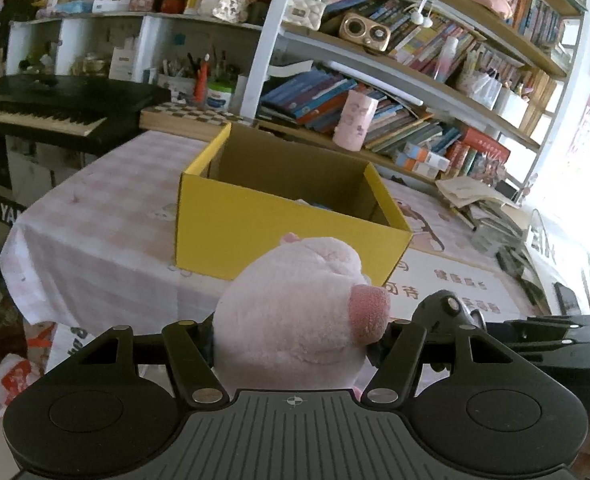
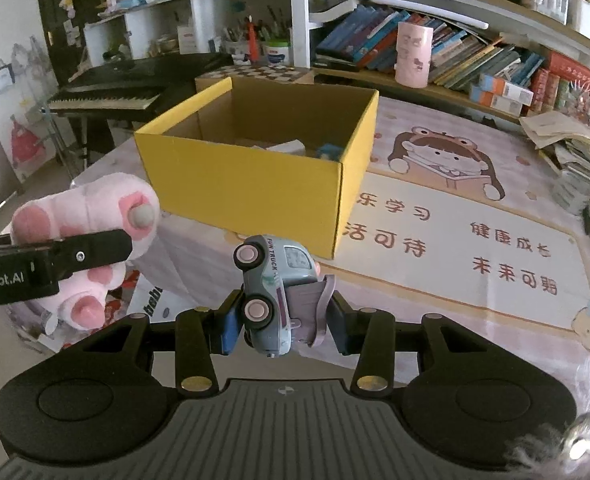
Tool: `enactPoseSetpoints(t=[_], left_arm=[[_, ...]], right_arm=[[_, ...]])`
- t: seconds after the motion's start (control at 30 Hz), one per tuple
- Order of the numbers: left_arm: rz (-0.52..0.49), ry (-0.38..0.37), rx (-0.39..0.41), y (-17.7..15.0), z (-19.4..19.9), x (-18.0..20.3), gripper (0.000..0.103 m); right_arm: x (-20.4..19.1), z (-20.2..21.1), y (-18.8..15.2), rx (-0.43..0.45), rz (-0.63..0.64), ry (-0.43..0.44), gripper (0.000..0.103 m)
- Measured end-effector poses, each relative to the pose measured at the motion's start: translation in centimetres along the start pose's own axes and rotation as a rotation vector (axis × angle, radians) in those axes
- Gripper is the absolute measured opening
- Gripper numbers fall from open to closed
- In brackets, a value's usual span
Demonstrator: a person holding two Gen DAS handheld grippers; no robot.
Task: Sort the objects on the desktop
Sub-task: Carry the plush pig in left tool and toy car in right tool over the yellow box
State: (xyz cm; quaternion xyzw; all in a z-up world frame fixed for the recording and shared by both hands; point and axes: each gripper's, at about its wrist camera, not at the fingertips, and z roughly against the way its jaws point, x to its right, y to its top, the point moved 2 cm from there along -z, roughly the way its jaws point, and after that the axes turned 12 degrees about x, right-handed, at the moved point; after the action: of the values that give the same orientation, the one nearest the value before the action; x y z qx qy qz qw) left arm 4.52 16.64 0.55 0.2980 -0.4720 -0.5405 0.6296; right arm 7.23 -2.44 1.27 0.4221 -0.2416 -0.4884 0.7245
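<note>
My left gripper (image 1: 295, 340) is shut on a pink plush pig (image 1: 295, 312), held in the air in front of the yellow cardboard box (image 1: 279, 220). In the right wrist view the same plush pig (image 2: 91, 216) shows at the left with the left gripper's finger (image 2: 95, 250) across it. My right gripper (image 2: 283, 320) is shut on a pale blue toy truck (image 2: 273, 280), tipped on its side with its wheels facing left. The yellow box (image 2: 247, 184) stands open just beyond, with a few small items on its floor.
A pink checked cloth (image 1: 107, 216) and a cartoon desk mat (image 2: 455, 240) cover the table. Bookshelves (image 1: 415, 92), a pink cup (image 2: 413, 55) and a chessboard (image 1: 191, 114) stand behind the box. A keyboard piano (image 1: 55, 108) is at the left, stacked papers (image 2: 575, 152) at the right.
</note>
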Motion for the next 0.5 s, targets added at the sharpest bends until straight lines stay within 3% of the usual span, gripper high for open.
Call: enactPoseSetpoints(t=[0.3, 0.5], left_arm=[[0.014, 0.026, 0.017, 1.1, -1.1, -0.9, 0.064], [0.021, 0.041, 0.072, 3.1, -3.1, -0.8, 0.064]], right_arm=[[-0.8, -1.1, 2.0, 0.013, 0.015, 0.045, 0.041], [-0.2, -1.9, 4.6, 0.052, 0.027, 0.08, 0.041]])
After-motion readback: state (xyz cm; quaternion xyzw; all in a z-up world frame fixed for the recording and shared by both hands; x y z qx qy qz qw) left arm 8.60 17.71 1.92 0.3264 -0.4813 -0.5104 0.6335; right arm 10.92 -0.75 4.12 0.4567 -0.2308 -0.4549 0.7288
